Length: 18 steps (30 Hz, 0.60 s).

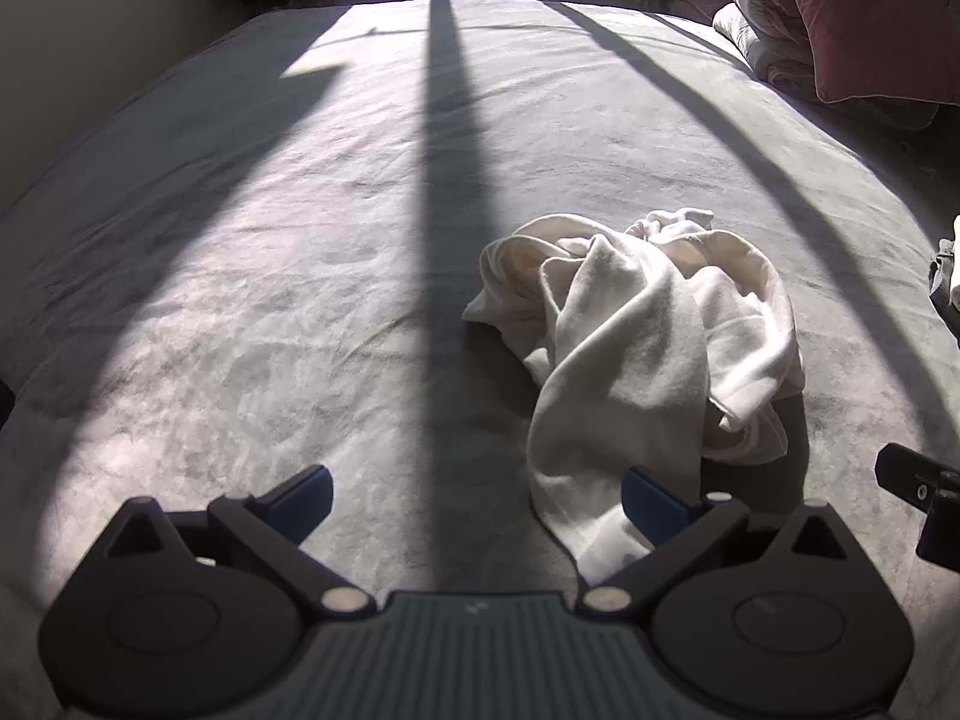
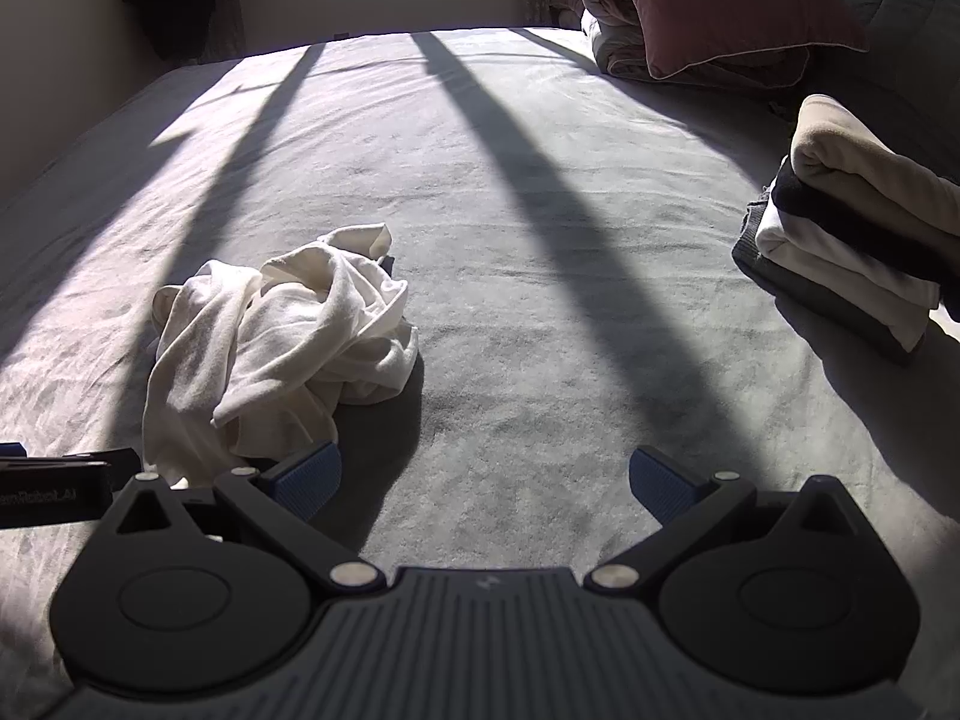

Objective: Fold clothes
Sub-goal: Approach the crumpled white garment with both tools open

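A crumpled white garment [image 1: 636, 348] lies in a heap on the grey bed [image 1: 270, 240], ahead and to the right of my left gripper [image 1: 477, 501]. One end of it trails down beside that gripper's right blue pad [image 1: 651, 504]. The left gripper is open and empty. In the right wrist view the same garment [image 2: 276, 342] lies ahead to the left, its near edge by the left blue pad [image 2: 309, 477]. My right gripper [image 2: 486, 483] is open and empty over the bare sheet [image 2: 540, 330].
A stack of folded clothes [image 2: 852, 228] sits on the bed at the right. A maroon pillow [image 2: 726, 0] and rolled bedding [image 1: 774, 30] lie at the far right corner. Long window shadows cross the sheet. The other gripper's black body [image 1: 924, 498] shows at the right edge.
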Each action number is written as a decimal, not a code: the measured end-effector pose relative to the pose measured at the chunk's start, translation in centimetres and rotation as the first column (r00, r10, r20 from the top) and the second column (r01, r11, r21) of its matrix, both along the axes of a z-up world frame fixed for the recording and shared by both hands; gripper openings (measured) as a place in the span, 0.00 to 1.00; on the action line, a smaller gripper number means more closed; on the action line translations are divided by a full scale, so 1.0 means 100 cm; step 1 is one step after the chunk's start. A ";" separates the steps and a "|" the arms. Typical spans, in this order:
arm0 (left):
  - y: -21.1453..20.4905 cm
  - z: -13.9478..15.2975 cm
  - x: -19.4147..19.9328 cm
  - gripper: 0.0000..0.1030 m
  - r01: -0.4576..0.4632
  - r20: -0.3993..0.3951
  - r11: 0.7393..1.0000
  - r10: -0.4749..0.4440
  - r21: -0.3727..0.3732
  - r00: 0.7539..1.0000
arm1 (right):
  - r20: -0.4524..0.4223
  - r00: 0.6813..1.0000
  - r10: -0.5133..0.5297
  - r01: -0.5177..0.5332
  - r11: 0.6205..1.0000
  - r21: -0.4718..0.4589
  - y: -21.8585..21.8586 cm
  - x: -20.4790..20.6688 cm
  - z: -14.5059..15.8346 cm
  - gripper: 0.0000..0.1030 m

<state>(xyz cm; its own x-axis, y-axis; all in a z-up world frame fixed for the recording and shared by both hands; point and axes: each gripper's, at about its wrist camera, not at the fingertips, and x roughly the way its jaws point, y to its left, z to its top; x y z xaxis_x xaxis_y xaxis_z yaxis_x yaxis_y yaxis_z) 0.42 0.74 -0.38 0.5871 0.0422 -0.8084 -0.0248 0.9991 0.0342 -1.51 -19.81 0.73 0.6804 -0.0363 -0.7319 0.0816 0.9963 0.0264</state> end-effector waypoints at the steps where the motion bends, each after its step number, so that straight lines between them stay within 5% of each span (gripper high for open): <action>1: 0.000 0.000 0.000 0.99 0.000 -0.001 1.000 0.000 0.000 1.000 | 0.001 1.000 0.000 0.000 1.000 -0.001 0.000 0.000 0.000 1.00; 18: -0.003 -0.005 0.001 0.99 0.006 -0.015 1.000 -0.006 -0.001 1.000 | -0.008 1.000 -0.004 0.004 1.000 -0.001 -0.001 0.001 -0.001 1.00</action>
